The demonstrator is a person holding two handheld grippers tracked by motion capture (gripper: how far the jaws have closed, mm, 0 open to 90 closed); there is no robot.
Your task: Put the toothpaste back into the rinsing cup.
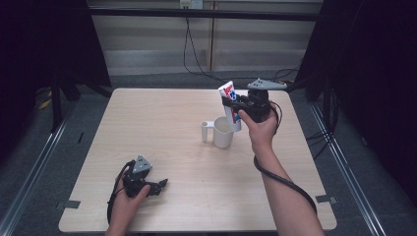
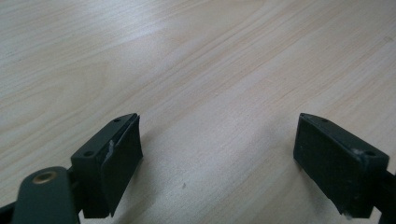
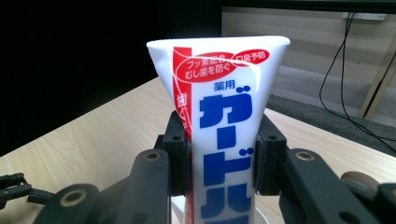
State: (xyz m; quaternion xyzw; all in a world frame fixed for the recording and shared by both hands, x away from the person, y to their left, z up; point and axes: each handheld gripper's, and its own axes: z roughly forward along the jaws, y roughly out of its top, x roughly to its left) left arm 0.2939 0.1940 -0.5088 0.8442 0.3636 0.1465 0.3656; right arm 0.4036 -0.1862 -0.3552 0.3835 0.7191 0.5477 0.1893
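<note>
A white toothpaste tube with blue and red print stands crimped end up, its lower end inside a white mug near the table's middle. My right gripper is shut on the tube, its black pads pressing both sides just above the mug's rim. The mug's handle points left. My left gripper rests on the table near the front left, jaws wide apart with bare wood between the fingers.
The light wooden table has open surface around the mug. Dark curtains flank the scene, and cables hang down the back wall. Metal rails run along the floor on both sides.
</note>
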